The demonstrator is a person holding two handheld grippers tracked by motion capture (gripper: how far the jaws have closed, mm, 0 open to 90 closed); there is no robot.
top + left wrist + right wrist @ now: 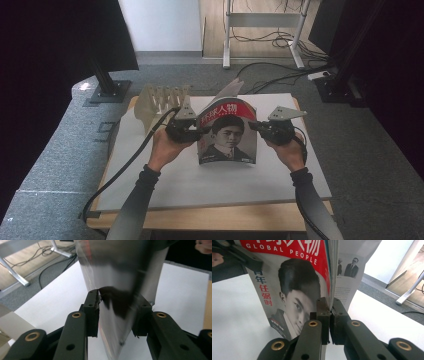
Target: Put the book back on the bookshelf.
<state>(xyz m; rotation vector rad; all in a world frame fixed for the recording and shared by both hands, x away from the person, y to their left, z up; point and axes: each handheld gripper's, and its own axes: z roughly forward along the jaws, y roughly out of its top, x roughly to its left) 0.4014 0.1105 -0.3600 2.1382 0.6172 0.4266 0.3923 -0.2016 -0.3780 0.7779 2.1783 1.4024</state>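
Observation:
A magazine [227,135] with a red title band and a portrait on its cover stands upright over the white board, its cover bowed toward me. At its left edge sits my left gripper [197,131]. In the left gripper view that gripper [118,298] has its jaws apart around the blurred pages [117,270]; one pad touches the paper, while lower down a gap shows at the other. My right gripper [255,127] is at the right edge. In the right gripper view it [330,301] is shut on the cover and front pages [294,290], with further pages fanning loose behind.
A white board [200,185] covers the wooden table. A beige peg rack [162,100] stands at the back left, close behind the left hand. A black stand base [107,90], cables and desk legs [227,50] are on the floor beyond.

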